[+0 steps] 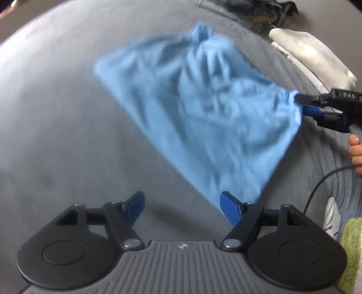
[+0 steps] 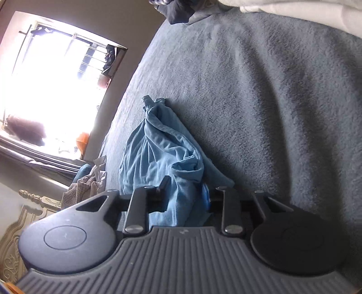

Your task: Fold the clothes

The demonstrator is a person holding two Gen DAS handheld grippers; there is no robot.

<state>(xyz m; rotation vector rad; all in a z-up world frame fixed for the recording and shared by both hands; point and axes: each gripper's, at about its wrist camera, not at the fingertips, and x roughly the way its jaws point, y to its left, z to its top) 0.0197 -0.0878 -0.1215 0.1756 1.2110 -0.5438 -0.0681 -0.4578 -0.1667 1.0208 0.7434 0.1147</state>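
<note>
**Folding the blue garment on the bed: one corner at the right tool, left tool free**

Lying across the grey bed cover [image 1: 56,113], the light blue garment [image 1: 192,108] is rumpled and roughly diamond-shaped, not yet squared into a fold. Left wrist view is motion-blurred, so creases are hard to read.

Left tool [image 1: 183,208]: jaws stand wide, nothing between them. The nearest corner of the garment lies just beside its right-hand finger, not gripped. It points steeply down at the bed, which suits a reach for that loose corner.

Right tool [image 1: 302,104]: sits at the garment's far right corner, with cloth bunched between its jaws, which stand narrow. In the right wrist view the fabric drapes over and between the fingers; whether the pads press it or have let go, I cannot tell. Judgement: this corner is kept as an anchor so the cloth can be pulled flat against it.

A bare hand [image 1: 355,149] holds the right tool's handle. Other laundry, a white garment [image 1: 312,52] and a dark pile [image 1: 260,9], waits at the bed's far edge.

Next step likely: take the near corner and spread.
</note>
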